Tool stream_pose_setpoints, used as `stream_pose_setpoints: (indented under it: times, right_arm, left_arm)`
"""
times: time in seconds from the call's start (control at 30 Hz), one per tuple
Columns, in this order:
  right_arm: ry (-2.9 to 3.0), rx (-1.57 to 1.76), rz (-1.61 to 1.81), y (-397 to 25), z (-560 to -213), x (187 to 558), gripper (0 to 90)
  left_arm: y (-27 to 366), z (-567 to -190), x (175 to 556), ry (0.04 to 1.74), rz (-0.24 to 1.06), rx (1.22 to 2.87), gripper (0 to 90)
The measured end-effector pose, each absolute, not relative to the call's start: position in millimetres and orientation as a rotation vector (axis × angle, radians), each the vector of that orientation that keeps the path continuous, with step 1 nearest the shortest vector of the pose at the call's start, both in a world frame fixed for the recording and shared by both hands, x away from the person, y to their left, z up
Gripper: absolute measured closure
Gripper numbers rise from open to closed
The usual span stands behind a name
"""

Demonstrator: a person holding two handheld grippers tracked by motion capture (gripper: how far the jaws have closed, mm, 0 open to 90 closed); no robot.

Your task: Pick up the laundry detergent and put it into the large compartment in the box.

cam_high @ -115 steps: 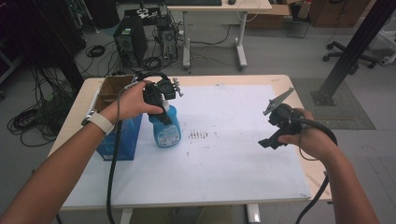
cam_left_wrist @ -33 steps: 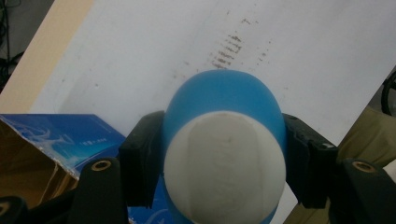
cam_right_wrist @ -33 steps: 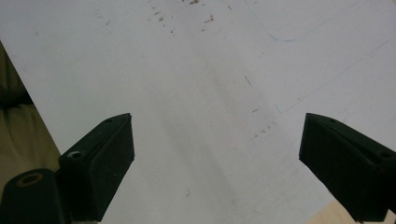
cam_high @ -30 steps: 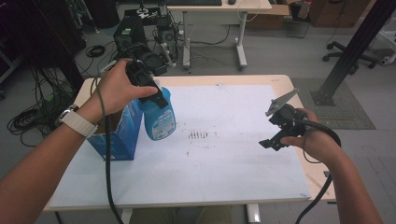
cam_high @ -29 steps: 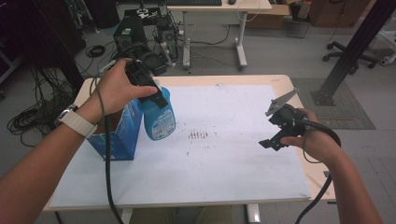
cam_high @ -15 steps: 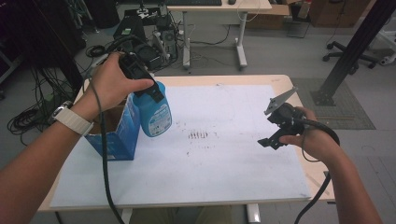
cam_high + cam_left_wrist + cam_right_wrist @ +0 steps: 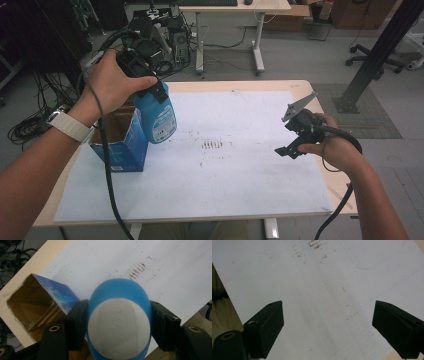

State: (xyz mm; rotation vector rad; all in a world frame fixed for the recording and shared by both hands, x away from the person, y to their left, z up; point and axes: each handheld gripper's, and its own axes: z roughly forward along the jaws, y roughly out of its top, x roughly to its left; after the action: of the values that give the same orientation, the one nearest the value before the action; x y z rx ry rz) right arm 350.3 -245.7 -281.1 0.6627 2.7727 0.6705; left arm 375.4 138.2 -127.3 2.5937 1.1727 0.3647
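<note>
Blue bottle (image 7: 157,114) with white cap, tilted, clamped in left gripper (image 7: 117,327) above open blue box (image 7: 120,137). Right gripper (image 7: 327,327) wide open, empty, over white sheet (image 7: 240,170).

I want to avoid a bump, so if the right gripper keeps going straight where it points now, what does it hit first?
Probably just the white sheet covering the table: the open right gripper looks down on bare paper with nothing between its jaws. Depth is unclear.

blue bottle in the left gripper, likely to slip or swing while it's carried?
Probably slippery: the blue bottle looks smooth and rounded, and the left gripper pinches only its sides. It hangs tilted beside the open box, so it may swing. It looks stiff enough, undented.
</note>
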Motion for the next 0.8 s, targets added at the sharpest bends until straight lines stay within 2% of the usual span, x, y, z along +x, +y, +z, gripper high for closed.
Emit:
stream_pose_setpoints:
  times: [0.27, 0.8]
  right_arm:
    - [2.776, 0.654, 0.673, -242.7, -280.5, 352.6, 10.4]
    - [2.779, 0.644, 0.673, -240.0, -279.3, 356.8, 10.3]
  left_arm:
    - [149.7, -116.2, 376.5, 1.270, 0.390, 2.514, 37.6]
    - [163.8, -98.9, 377.9, 1.388, 0.426, 2.455, 37.6]
